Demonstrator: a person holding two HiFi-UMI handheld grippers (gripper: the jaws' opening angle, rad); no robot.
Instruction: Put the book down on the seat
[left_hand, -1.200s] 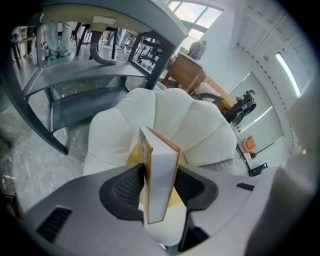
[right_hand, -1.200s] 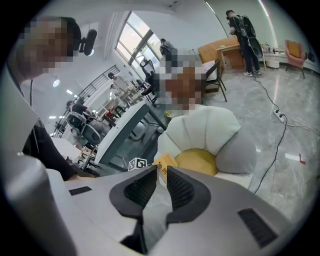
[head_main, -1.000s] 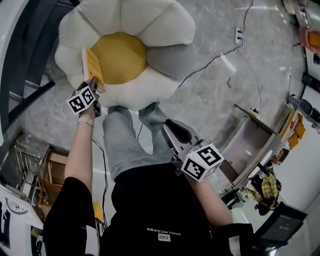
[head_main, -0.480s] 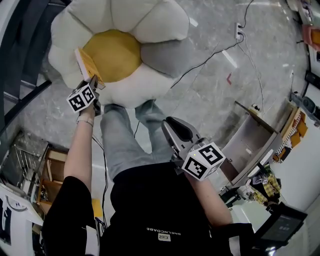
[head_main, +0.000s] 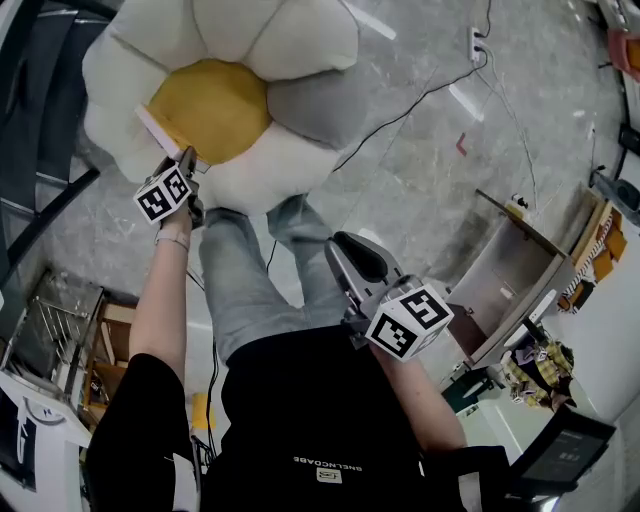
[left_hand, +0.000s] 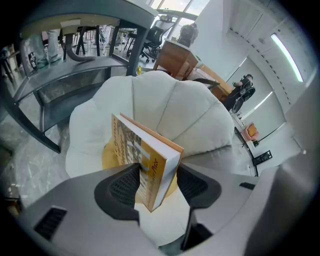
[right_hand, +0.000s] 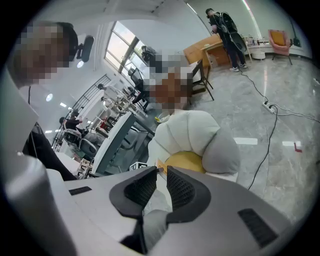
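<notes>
Seen from the head view, a person in a black top is standing over a large flower-shaped cushion seat (head_main: 270, 40) with white fabric petals, one grey petal and a round yellow centre, which is filling the upper left of the frame.

The left gripper (head_main: 185, 160), at the left of the frame, is reaching out over the near edge of the seat. It is clamping a thick paperback book with an orange-yellow cover (head_main: 162, 128) by its lower corner. In the left gripper view, the book (left_hand: 142, 155) is standing upright and slightly tilted between the two dark ribbed pads, which are pressing on both covers. The spine end is sitting low in the jaws and the pale page edges are facing right. The book is hanging above the yellow centre, not visibly resting on it. Gripping it by one corner is probably leaving the rest free to be laid flat on the cushion.

The right gripper (head_main: 350, 255) is being held back near the person's waist at the centre of the frame, well apart from the seat. In the right gripper view, its jaws are drawn nearly together with nothing between them, so it appears to be idling out of the way.
</notes>
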